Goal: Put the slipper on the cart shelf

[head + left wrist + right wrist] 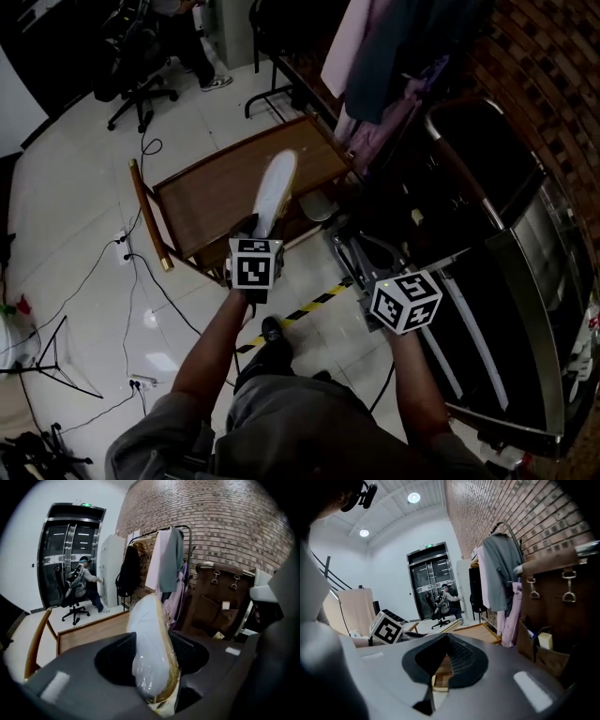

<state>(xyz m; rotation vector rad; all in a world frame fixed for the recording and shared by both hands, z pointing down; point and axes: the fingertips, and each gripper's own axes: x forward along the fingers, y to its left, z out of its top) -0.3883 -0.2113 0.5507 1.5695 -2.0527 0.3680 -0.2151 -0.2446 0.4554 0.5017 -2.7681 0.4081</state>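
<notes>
Carrying: the left gripper (152, 656) has its fingers clamped on the lower end of the slipper (275, 190), so the rest stands up free.
Slipper place: in the air above the near edge of the cart shelf (211, 202), not yet on it.
Right gripper (443, 663): fingers together with nothing between them, right of the cart shelf, probably keeping clear.
Likely next: lowering the slipper flat onto the cart shelf.
</notes>
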